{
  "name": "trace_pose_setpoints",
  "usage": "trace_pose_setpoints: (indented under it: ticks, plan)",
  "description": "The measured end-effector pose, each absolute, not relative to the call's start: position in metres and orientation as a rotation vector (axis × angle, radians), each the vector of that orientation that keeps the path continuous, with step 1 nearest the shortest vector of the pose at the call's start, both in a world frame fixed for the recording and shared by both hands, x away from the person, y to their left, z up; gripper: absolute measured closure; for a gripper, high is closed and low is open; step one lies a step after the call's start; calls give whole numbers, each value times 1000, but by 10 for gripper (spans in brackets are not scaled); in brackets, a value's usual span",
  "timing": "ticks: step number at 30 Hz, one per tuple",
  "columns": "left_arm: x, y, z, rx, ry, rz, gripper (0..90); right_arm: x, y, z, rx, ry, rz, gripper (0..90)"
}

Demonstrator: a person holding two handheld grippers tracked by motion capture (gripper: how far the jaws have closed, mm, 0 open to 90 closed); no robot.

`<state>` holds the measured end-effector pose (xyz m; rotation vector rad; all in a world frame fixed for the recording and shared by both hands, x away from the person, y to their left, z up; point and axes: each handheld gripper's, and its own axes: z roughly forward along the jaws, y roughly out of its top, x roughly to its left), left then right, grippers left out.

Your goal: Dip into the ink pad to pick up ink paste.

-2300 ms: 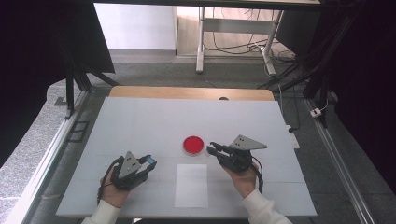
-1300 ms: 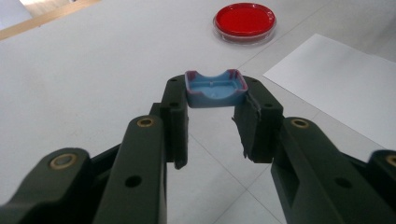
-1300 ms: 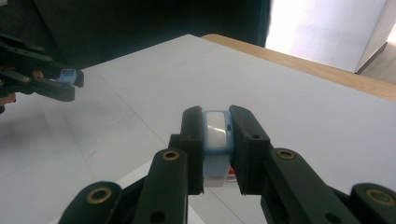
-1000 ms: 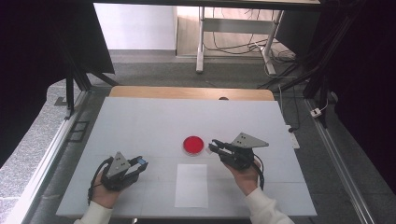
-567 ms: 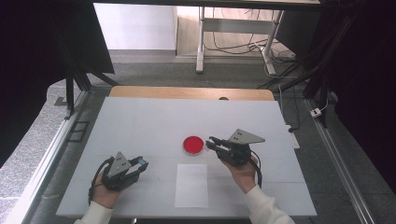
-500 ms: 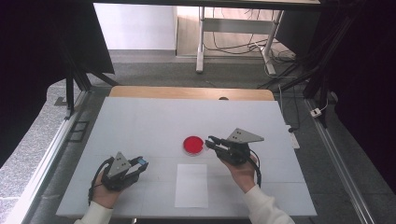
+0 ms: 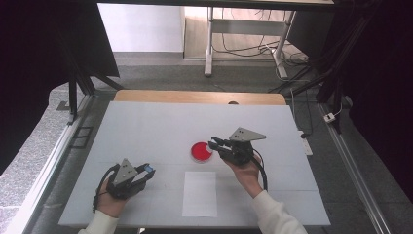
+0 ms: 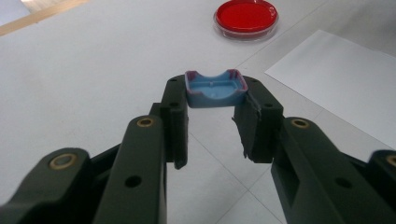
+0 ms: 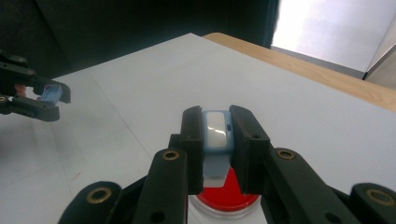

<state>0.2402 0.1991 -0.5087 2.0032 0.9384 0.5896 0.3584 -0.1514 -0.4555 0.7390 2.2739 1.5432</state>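
Left side, near edge of the white counter (image 7: 146,126): the left gripper (image 7: 146,171) sits low over the surface in the person's left hand (image 7: 111,202). Its fingers (image 8: 175,119) are clamped on a small blue cap (image 8: 215,88), which is open side up with reddish edges and is held at the fingertips.

Centre, near edge: 1 white sheet of paper (image 7: 200,193) lies flat on the counter, well apart from the left gripper. Just beyond the sheet lies 1 round red dish (image 7: 201,151), flat on the counter.

Right of centre: the right gripper (image 7: 214,144) is held in the person's right hand (image 7: 246,171) and points left, its tips at the right rim of the dish. Its fingers (image 9: 192,135) are closed on a small blue and white piece (image 9: 216,130), which is above the near part of the dish in the right gripper view.
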Motion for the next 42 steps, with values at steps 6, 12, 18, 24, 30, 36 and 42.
trace_pose_setpoints:
  ticks: [6,12,18,24,30,36,42]
  plan:
    - [240,200,-509,2001,938,589,657,364,-149,-456,752,2280,1542,758]
    - [241,199,-509,2003,935,588,657,371,-146,-459,769,2305,1524,758]
    - [241,198,-509,2004,935,588,657,375,-143,-460,772,2307,1518,758]
    - [242,198,-510,2009,932,584,656,377,-140,-465,773,2327,1485,758]
    - [243,197,-510,2010,932,584,656,384,-132,-476,764,2369,1444,758]
    - [244,198,-511,2010,934,580,656,392,-126,-485,768,2402,1409,758]
    - [244,197,-511,2014,932,574,656,398,-121,-492,761,2414,1368,758]
